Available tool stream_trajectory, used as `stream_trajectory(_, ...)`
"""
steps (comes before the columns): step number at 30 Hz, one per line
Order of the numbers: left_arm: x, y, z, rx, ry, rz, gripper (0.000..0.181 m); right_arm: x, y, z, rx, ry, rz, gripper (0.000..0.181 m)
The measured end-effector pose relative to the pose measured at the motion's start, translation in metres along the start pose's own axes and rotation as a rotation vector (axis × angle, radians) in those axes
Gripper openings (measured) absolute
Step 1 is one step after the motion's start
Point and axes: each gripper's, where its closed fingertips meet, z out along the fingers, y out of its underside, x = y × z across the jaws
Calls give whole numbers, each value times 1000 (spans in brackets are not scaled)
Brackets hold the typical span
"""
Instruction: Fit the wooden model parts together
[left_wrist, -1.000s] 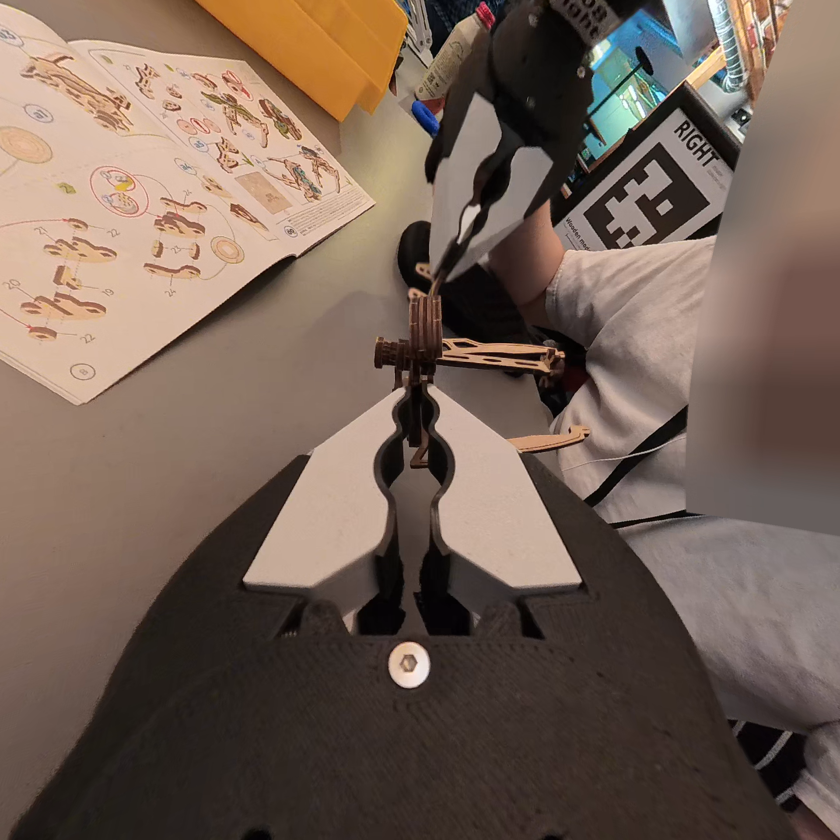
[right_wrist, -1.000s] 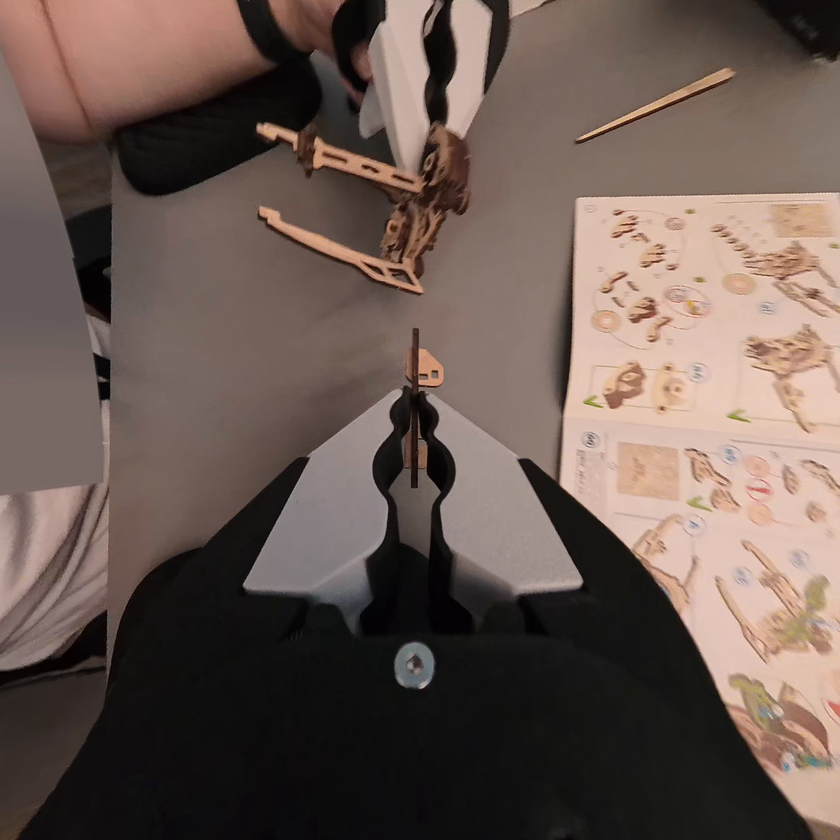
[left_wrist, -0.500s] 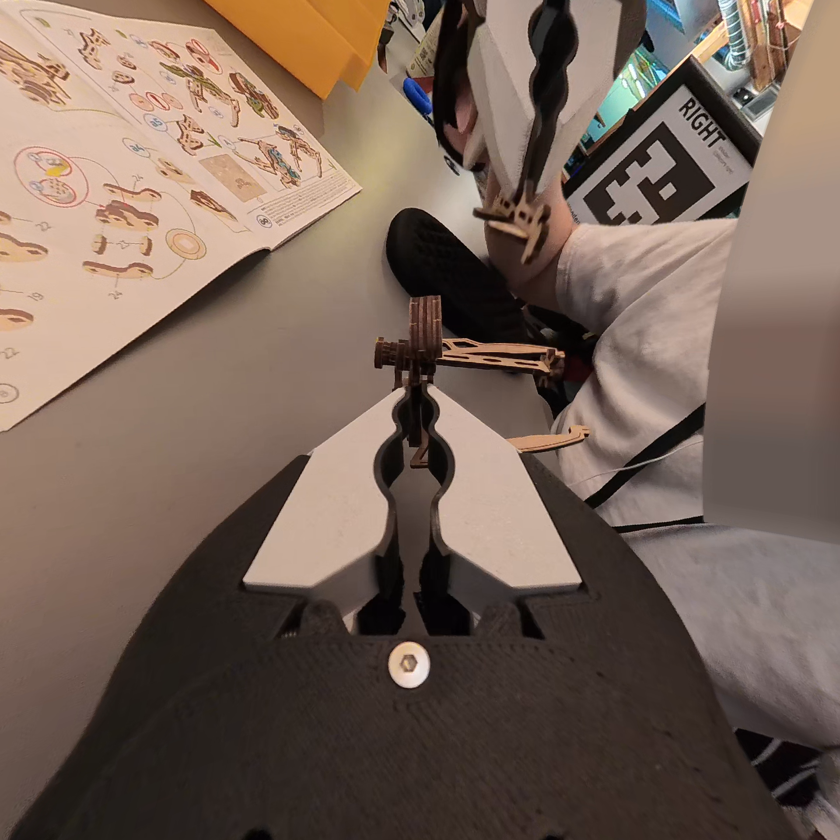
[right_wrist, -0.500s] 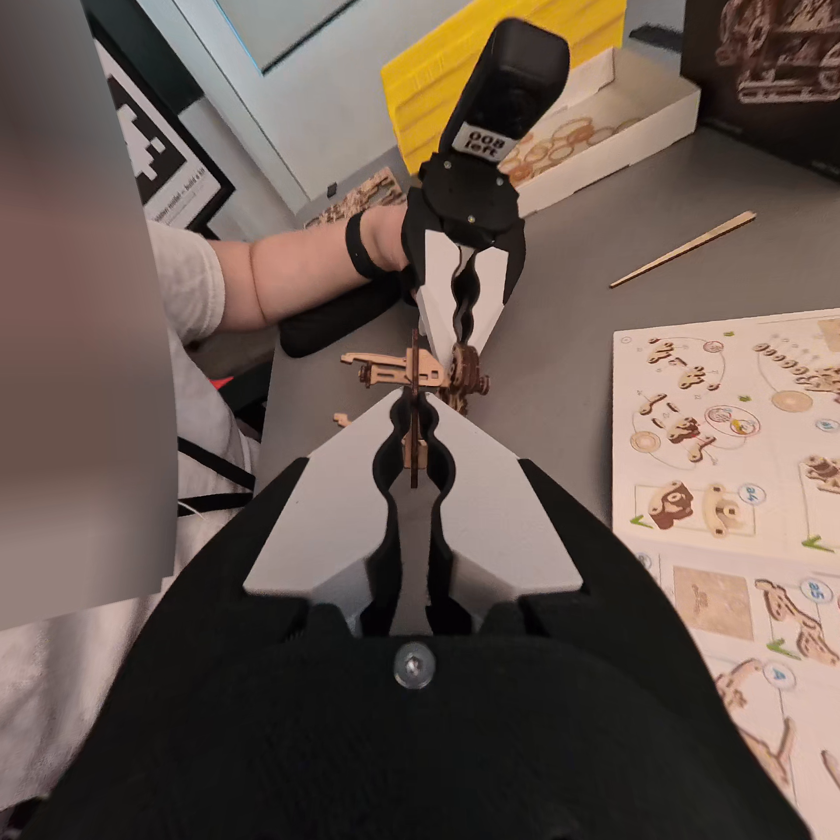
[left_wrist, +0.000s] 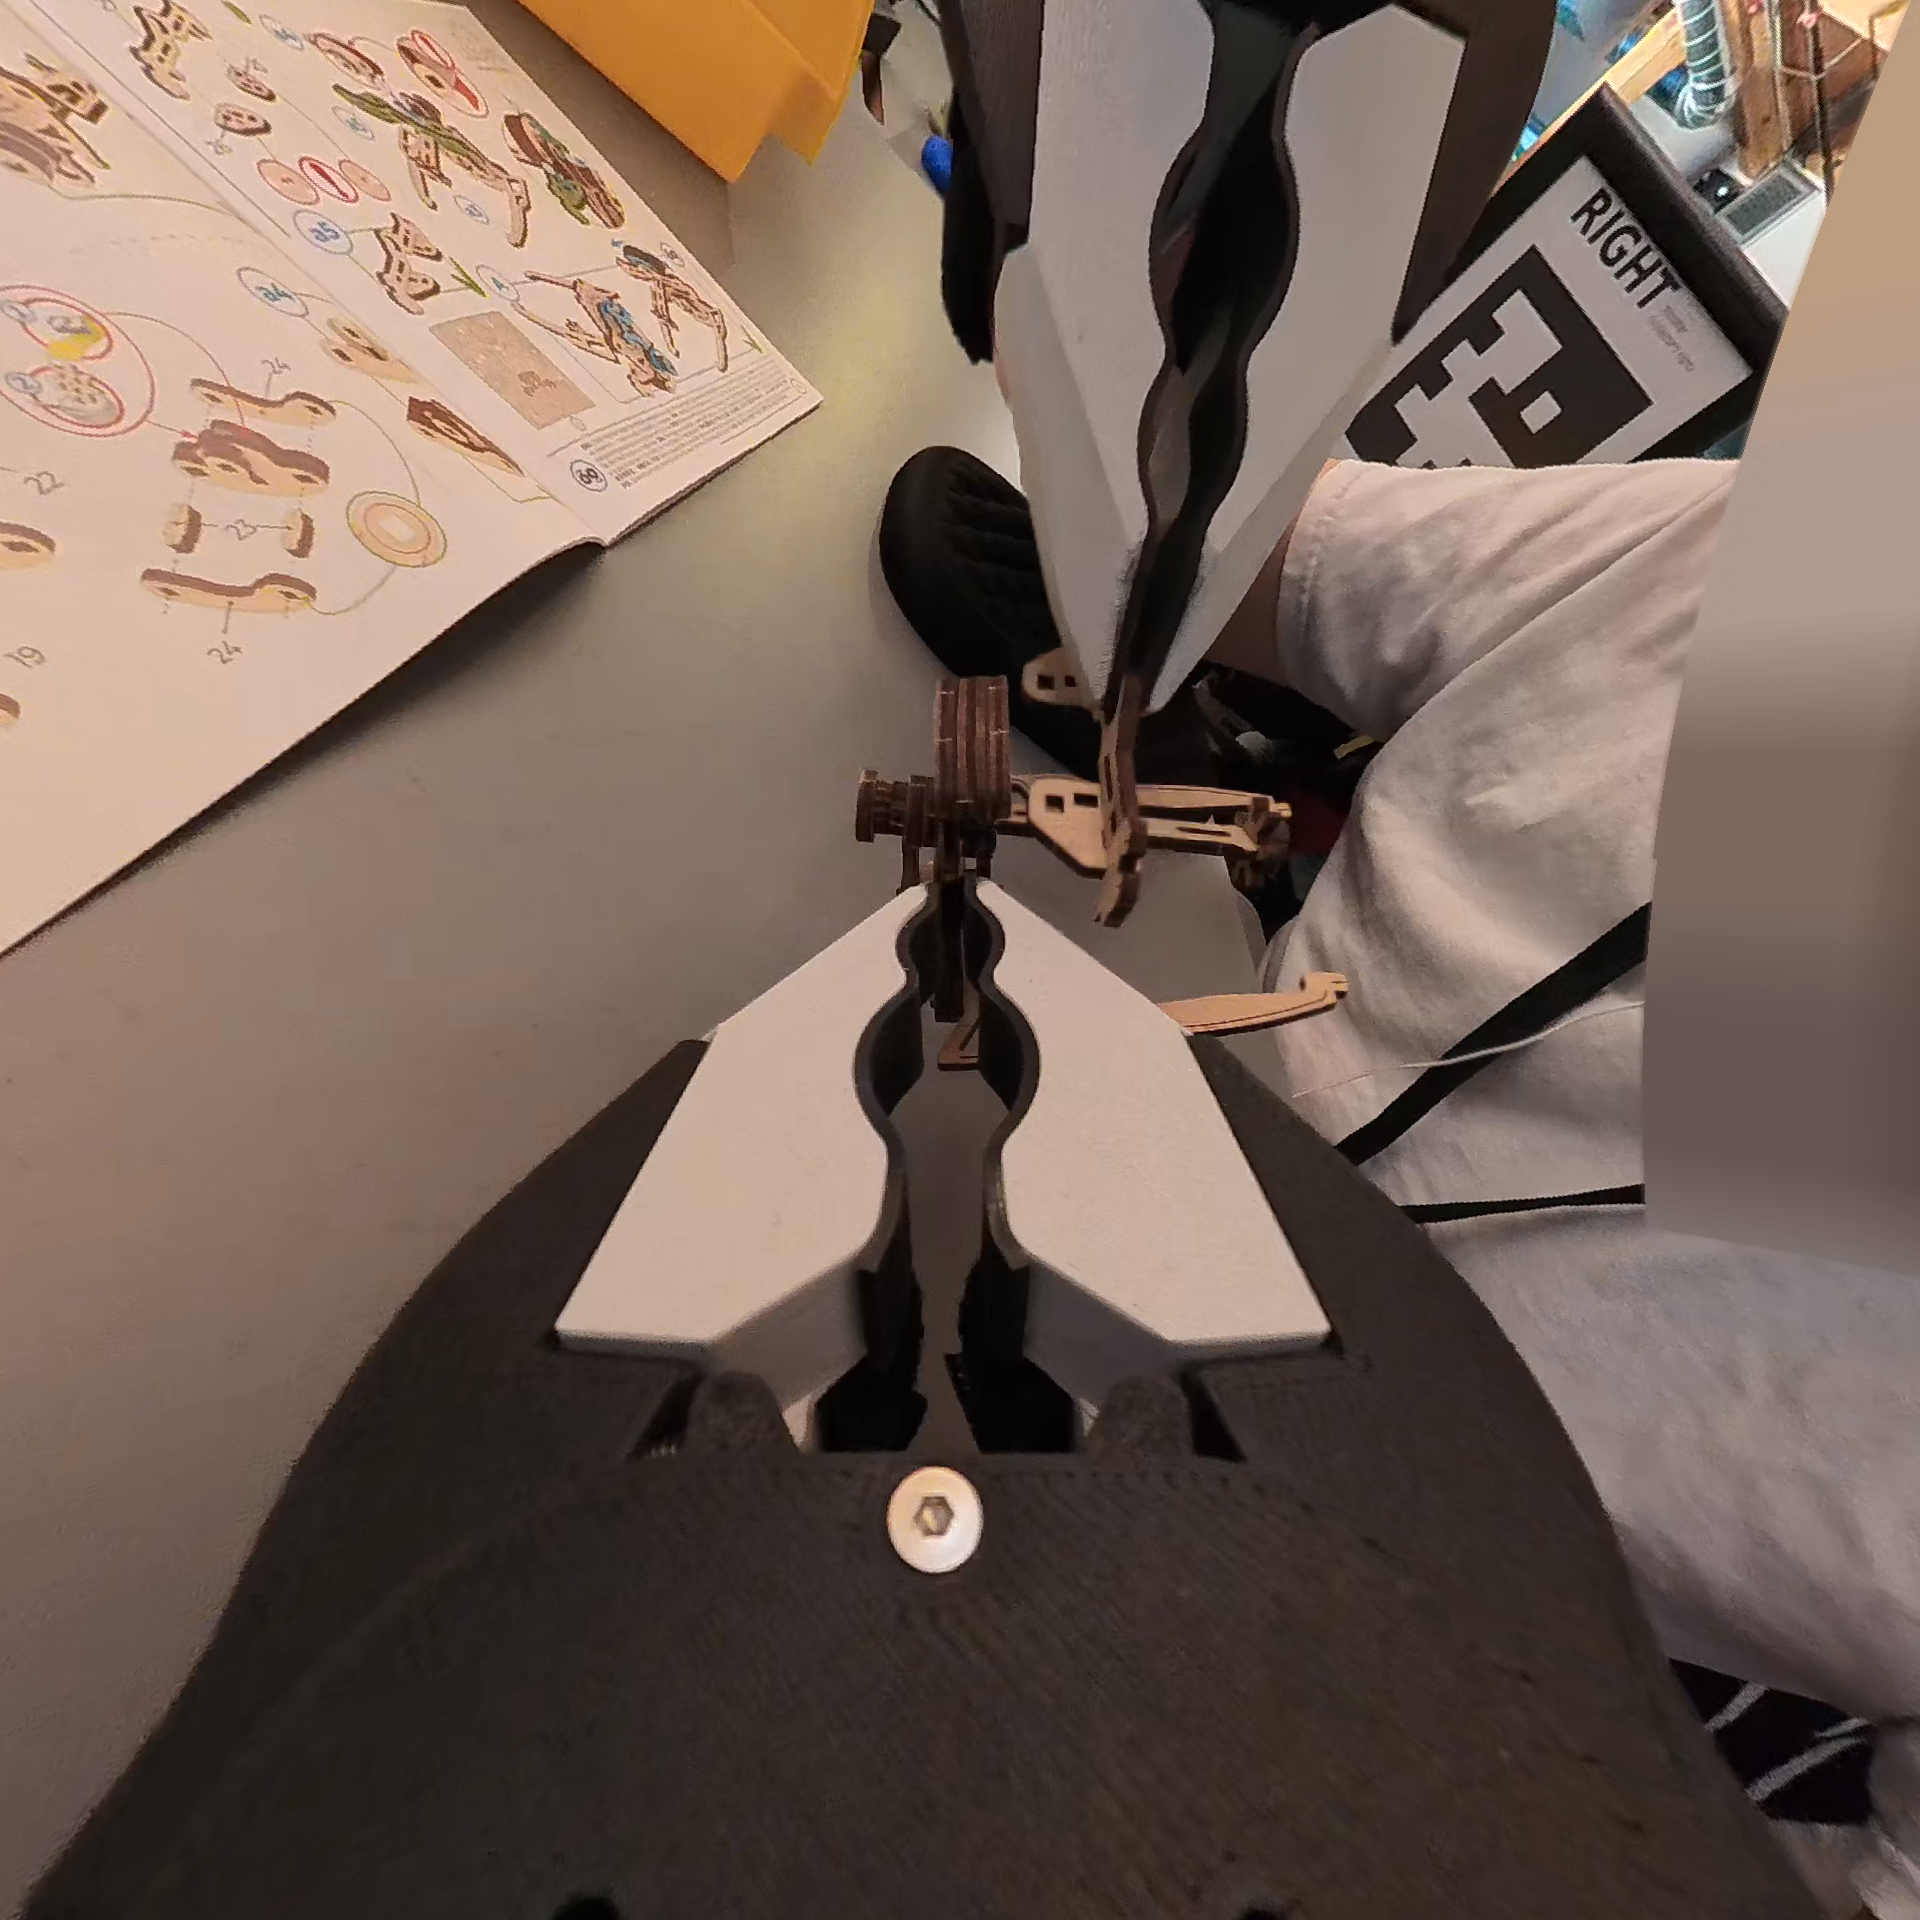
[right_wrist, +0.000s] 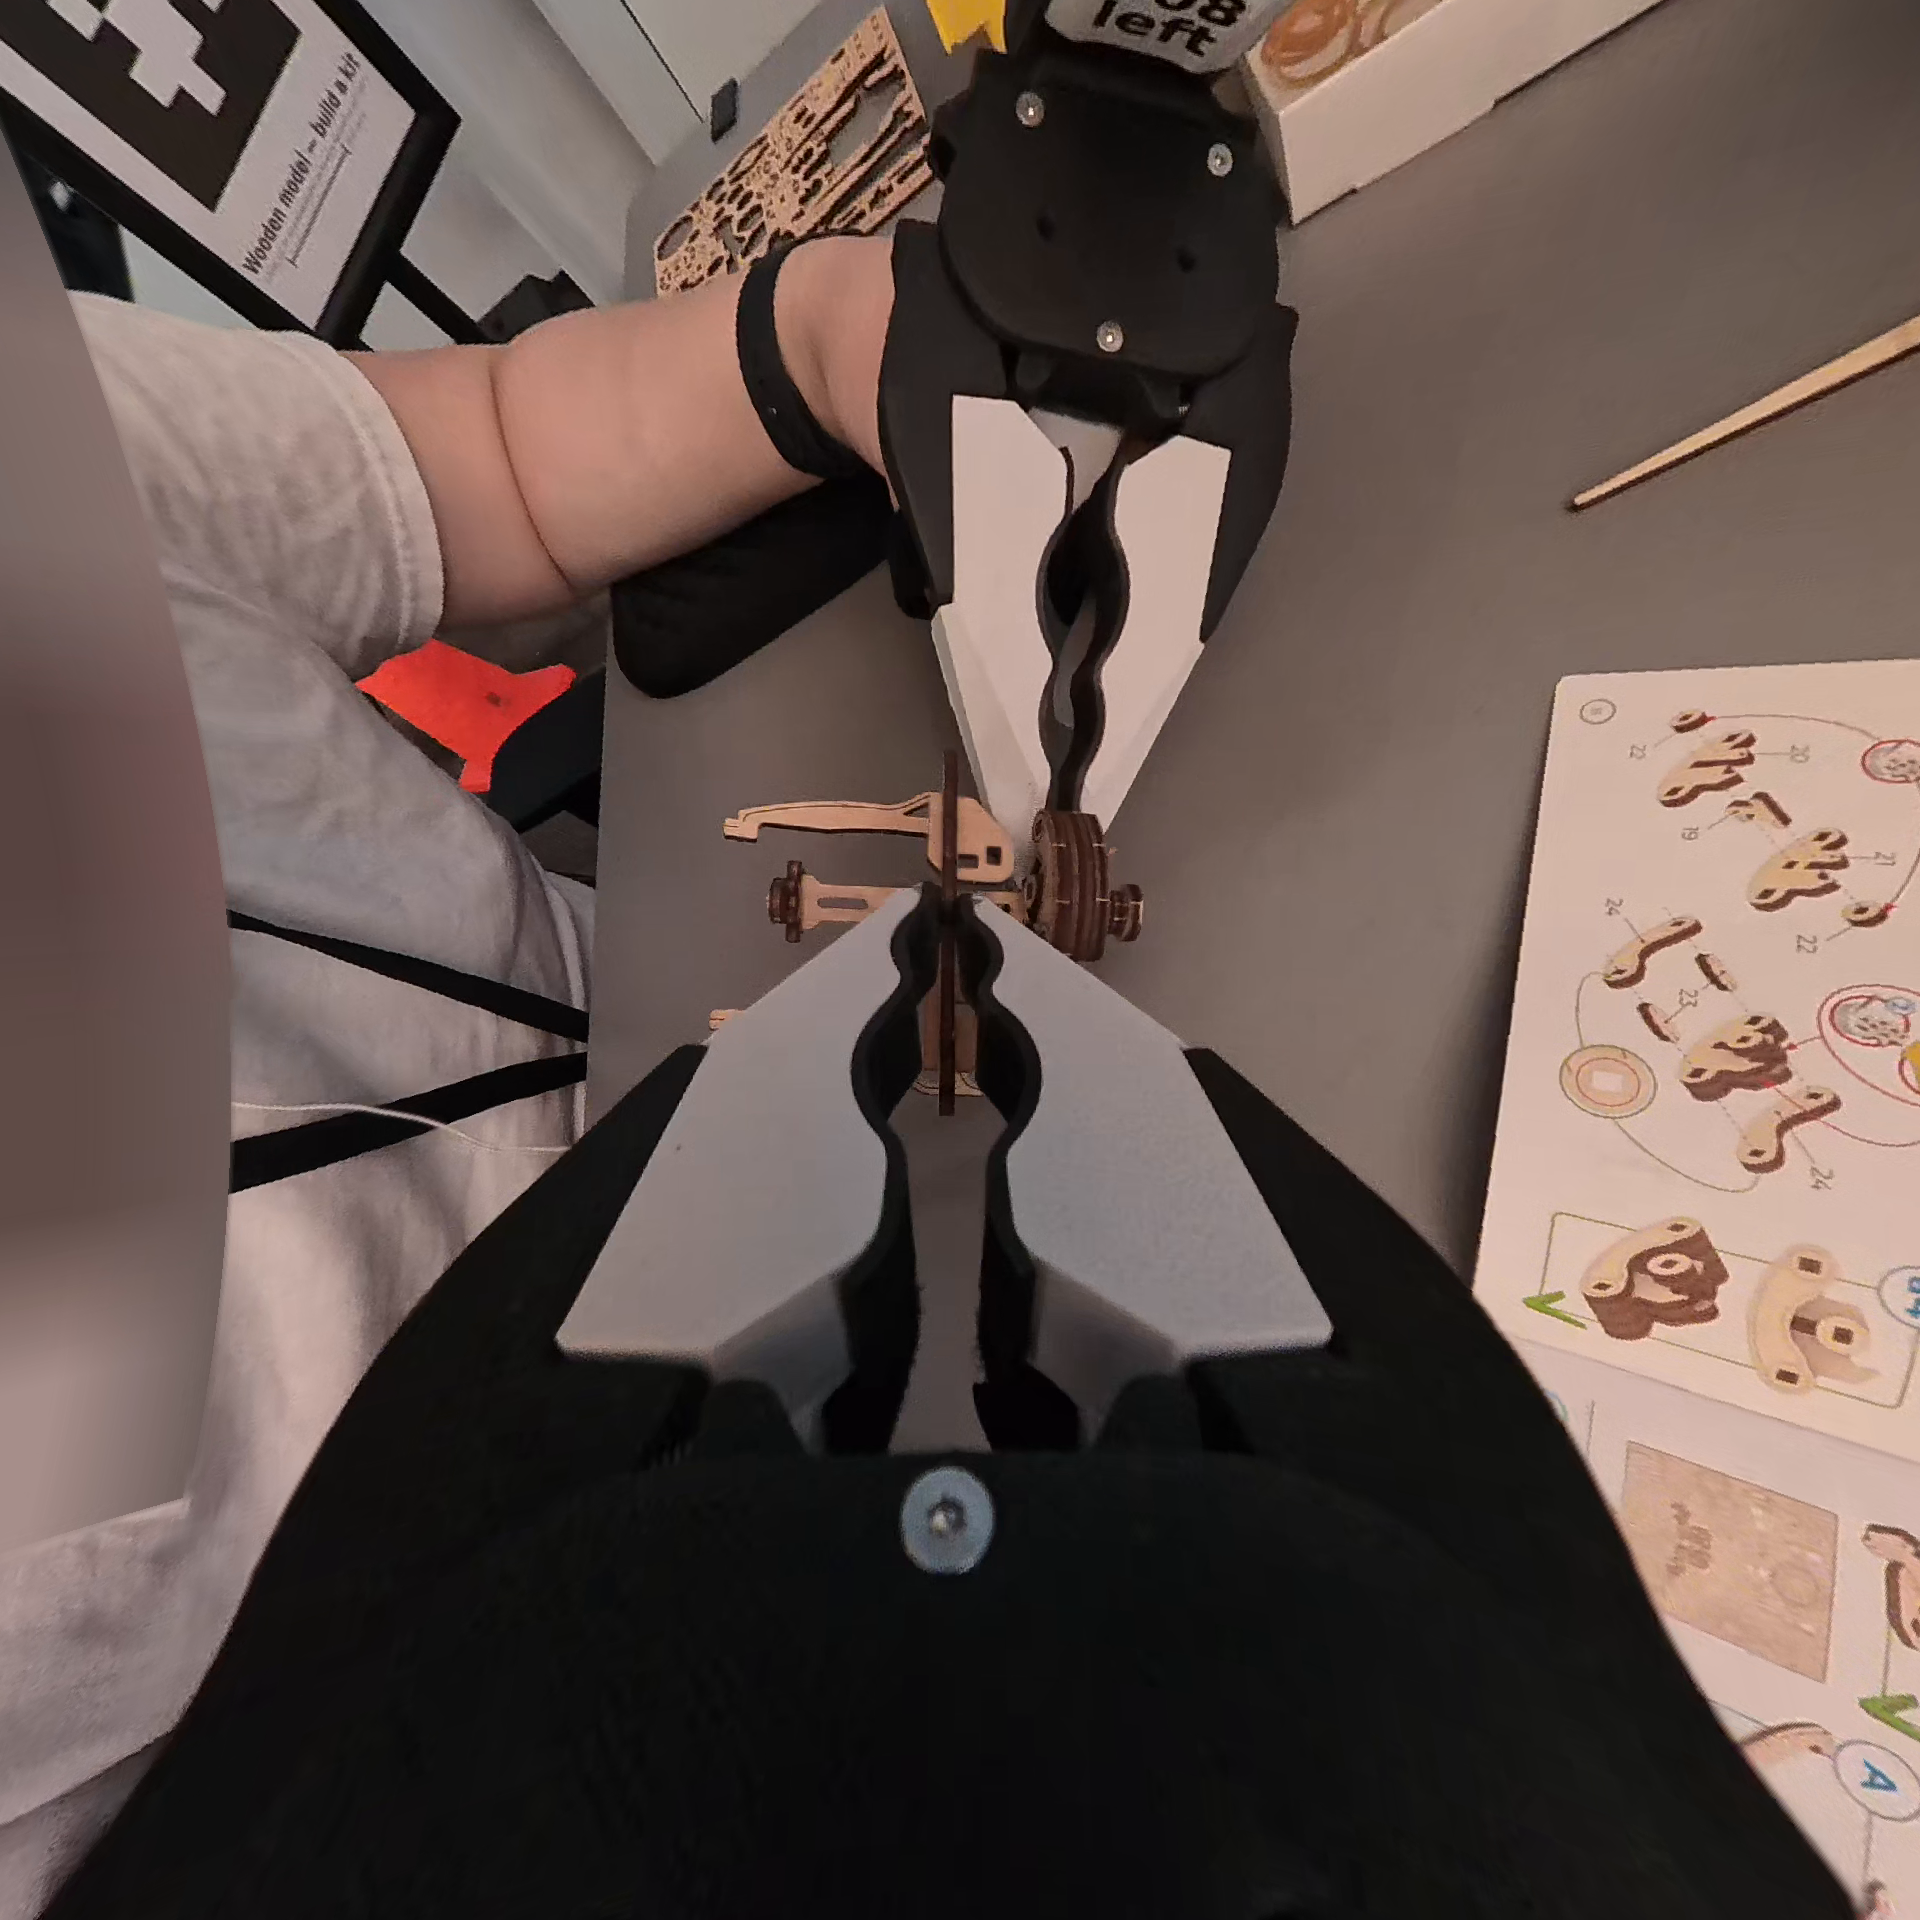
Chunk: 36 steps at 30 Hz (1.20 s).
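Observation:
My left gripper is shut on a small wooden assembly, a layered dark hub with two thin arms pointing right, held above the grey table. My right gripper is shut on a thin flat wooden piece, seen edge-on. In the left wrist view the right gripper comes down from above, and its flat piece crosses the assembly's upper arm. In the right wrist view the left gripper holds the hub just beyond my fingertips.
An open instruction booklet lies on the table; it also shows in the right wrist view. A yellow box, a white tray of parts, a cut-out wooden sheet, a wooden stick and a black pad lie around. The left gripper's tips are roughly 4 cm from the right gripper's. Both grippers' tips are roughly 20 cm from the wooden stick.
My right gripper has swung round and come down with the flat piece, from apart from the assembly to right against its upper arm. My left gripper has kept its hold and barely moved.

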Motion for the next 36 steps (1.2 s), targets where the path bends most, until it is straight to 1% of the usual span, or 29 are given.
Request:
stream_trajectory(2,-1,1,1,-5,-3,2,0,-1,1,1,-2,0,4,1)
stream_trajectory(7,0,2,3,-8,-1,2,0,3,7,5,-35,62,-30,1)
stream_trajectory(11,-1,2,3,-5,-2,0,0,3,6,5,-34,67,-19,1)
stream_trajectory(18,2,-1,3,19,23,2,0,4,3,1,7,42,39,1)
stream_trajectory(24,1,3,4,-3,23,0,0,2,4,1,37,-2,60,1)
stream_trajectory(29,0,0,4,13,13,9,0,1,5,6,61,-7,26,1)
stream_trajectory(32,-1,1,3,12,11,12,0,2,7,9,32,33,-12,1)
stream_trajectory(36,2,-3,2,34,29,6,0,-3,3,9,41,46,-48,1)
